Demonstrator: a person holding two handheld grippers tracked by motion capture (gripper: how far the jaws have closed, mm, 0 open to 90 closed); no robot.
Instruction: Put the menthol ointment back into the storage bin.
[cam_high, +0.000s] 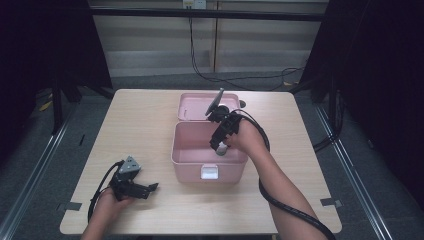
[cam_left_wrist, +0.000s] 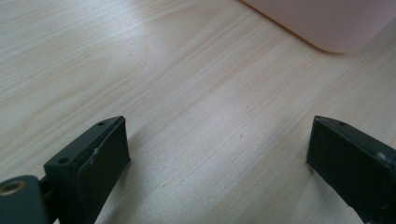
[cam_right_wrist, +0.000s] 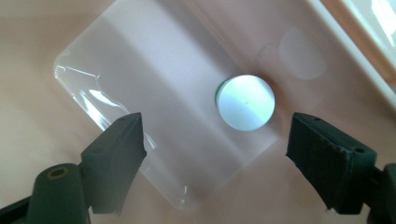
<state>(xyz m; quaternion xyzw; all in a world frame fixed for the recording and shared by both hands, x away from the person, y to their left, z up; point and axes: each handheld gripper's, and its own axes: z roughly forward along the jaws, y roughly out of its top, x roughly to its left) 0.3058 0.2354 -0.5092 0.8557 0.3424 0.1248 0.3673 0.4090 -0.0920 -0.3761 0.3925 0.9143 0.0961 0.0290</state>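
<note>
An open pink box (cam_high: 186, 167) stands mid-table, its lid (cam_high: 195, 106) folded back behind it. My right gripper (cam_high: 220, 148) points down into the box from the right side. In the right gripper view its jaws (cam_right_wrist: 215, 144) stand open above the pink floor (cam_right_wrist: 37, 32). On that floor lies a clear plastic sheet or bag (cam_right_wrist: 154, 84). A small round white-topped object with a green edge (cam_right_wrist: 246, 102) sits between and beyond the jaws. My left gripper (cam_high: 150, 191) rests open on the table at the front left, holding nothing (cam_left_wrist: 219, 149).
The light wooden table (cam_high: 145, 120) has bare surface to the left of and in front of the box. A white latch (cam_high: 209, 172) sits on the box's front wall. The box's near corner (cam_left_wrist: 327, 23) lies ahead of the left gripper. Cables run across the floor behind the table.
</note>
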